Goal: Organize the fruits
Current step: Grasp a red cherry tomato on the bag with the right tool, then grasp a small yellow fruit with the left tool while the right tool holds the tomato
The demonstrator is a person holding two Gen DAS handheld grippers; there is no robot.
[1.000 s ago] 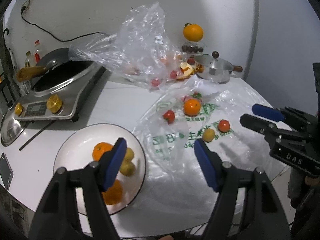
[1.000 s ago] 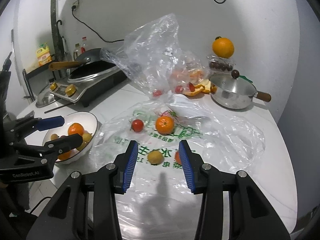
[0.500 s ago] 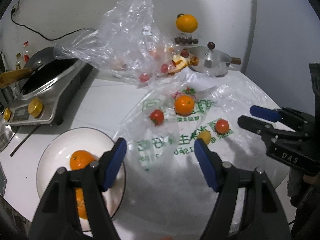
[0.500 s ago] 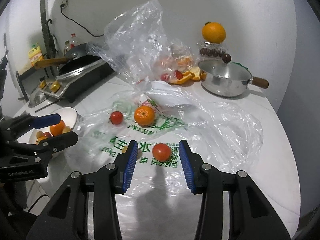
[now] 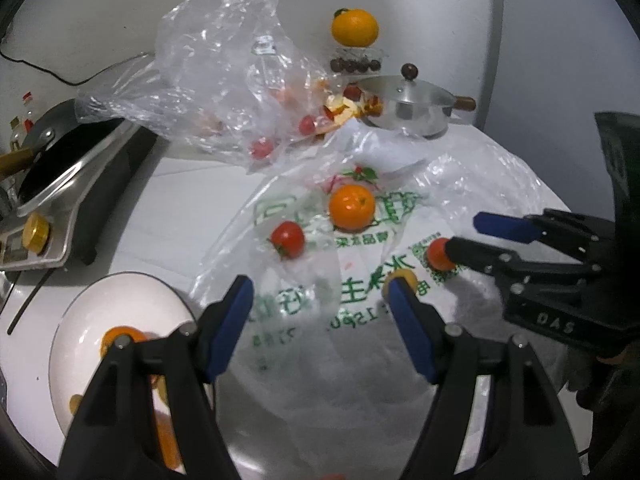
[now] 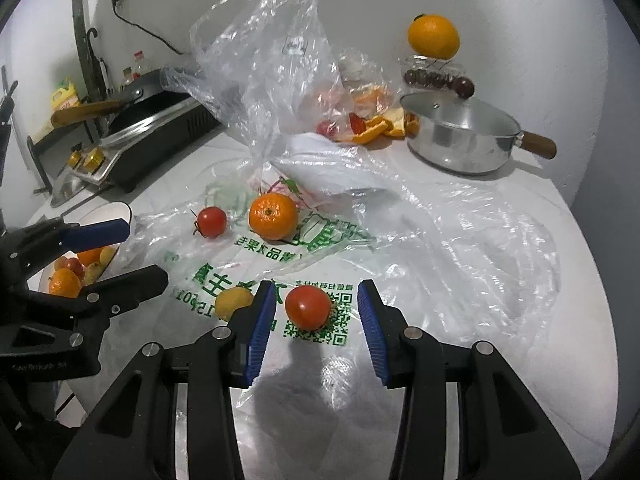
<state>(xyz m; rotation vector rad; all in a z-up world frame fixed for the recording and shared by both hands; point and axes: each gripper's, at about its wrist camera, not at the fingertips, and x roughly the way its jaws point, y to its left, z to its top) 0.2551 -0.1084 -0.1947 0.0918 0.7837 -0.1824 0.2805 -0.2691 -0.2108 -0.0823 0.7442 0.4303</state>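
Note:
A red tomato lies on the flat printed plastic bag, between the fingers of my right gripper, which is open with a gap on each side of it. A small yellow fruit sits just left of its left finger. Farther back lie an orange and a second tomato. My left gripper is open and empty above the bag, with the yellow fruit at its right fingertip. The white plate at lower left holds an orange and other fruit.
A tall clear bag with tomatoes stands behind the printed one. An induction cooker with a wok is at the left, a lidded steel pot at the back right, orange peel beside it. The table edge curves at the right.
Both grippers have moved forward and down toward the printed bag. The near tomato has come between the right fingers. The plate has slid to the lower left of the left wrist view.

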